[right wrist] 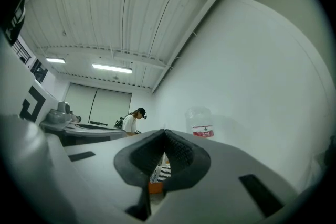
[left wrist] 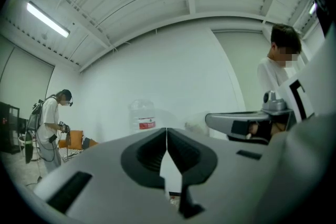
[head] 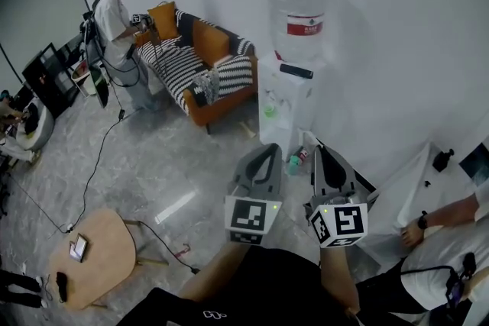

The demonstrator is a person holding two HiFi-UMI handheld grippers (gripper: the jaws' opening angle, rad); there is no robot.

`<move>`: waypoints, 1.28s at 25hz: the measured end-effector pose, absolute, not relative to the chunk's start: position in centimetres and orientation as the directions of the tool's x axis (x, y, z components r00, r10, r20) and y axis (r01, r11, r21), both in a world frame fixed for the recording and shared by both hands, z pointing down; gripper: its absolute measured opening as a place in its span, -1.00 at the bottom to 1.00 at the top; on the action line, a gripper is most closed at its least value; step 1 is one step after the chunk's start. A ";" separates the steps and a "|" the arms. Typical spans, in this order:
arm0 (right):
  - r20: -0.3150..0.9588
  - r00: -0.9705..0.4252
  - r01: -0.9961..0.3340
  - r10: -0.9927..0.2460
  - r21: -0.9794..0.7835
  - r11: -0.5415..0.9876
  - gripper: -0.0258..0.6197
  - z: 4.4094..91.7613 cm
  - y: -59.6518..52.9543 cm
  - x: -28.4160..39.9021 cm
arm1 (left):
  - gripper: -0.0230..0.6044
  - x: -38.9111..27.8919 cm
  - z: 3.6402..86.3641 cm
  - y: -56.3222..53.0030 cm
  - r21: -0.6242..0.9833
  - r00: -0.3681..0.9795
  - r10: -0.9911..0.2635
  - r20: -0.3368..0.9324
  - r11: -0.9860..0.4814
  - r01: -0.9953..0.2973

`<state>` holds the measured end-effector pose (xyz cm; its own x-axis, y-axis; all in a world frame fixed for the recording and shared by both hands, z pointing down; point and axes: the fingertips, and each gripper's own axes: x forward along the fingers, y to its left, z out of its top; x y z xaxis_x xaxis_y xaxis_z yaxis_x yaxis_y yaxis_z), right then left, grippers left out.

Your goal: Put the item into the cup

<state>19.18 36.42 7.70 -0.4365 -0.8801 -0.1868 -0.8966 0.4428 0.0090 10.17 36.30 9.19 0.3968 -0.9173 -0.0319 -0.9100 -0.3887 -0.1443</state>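
left claw [head: 272, 148], grey plastic, is pressed together at the tips; its own view shows dark ribbed pads [left wrist: 181, 152] meeting with nothing between. right claw [head: 321, 150] is likewise pressed together and empty, its ribbed pads [right wrist: 181, 152] touching. the two are held side by side, each carrying a white cube of black square markers with a small green light.

just beyond them stands a white water dispenser [head: 284, 99] topped by a clear bottle [head: 299, 11]. the bottle's red label has white print too small to read. at the dispenser's foot, on the grey marbled floor [head: 153, 164], sit a small teal thing [head: 294, 163] and a red-and-white thing [head: 303, 155]; i cannot tell whether either is the cup or the item.

farther left are an orange sofa [head: 218, 104] with a black-and-white striped throw, a person [head: 118, 27] standing beside it, and a round wooden surface [head: 103, 259].
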 end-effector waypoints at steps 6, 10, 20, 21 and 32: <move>-0.179 -0.416 -0.907 -0.892 0.010 0.421 -0.89 8.2 33.3 18.9 | -0.88 9.6 9.8 32.4 -0.107 0.406 -0.913 -0.039 -0.400 -0.910; -0.155 -0.408 -0.911 -0.900 0.002 0.412 -0.89 9.2 30.3 18.6 | -0.88 10.1 10.7 29.5 -0.100 0.440 -0.898 -0.024 -0.436 -0.894; -0.100 -0.442 -0.895 -0.892 -0.020 0.446 -0.89 10.6 21.4 15.3 | -0.88 7.2 12.6 20.0 -0.034 0.420 -0.907 0.025 -0.421 -0.907; -0.093 -0.445 -0.893 -0.891 -0.020 0.449 -0.89 10.7 20.4 14.9 | -0.88 6.6 13.1 19.0 -0.038 0.407 -0.913 0.034 -0.408 -0.912; 0.010 -0.512 -0.858 -0.859 -0.054 0.511 -0.89 12.9 8.7 8.9 | -0.88 0.8 17.1 7.8 0.014 0.370 -0.912 0.178 -0.373 -0.928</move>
<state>8.91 8.67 12.91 -0.5119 -0.8590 0.0100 -0.8580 0.5107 -0.0542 0.79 7.83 17.12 0.3696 -0.9120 0.1779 -0.9276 -0.3732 0.0142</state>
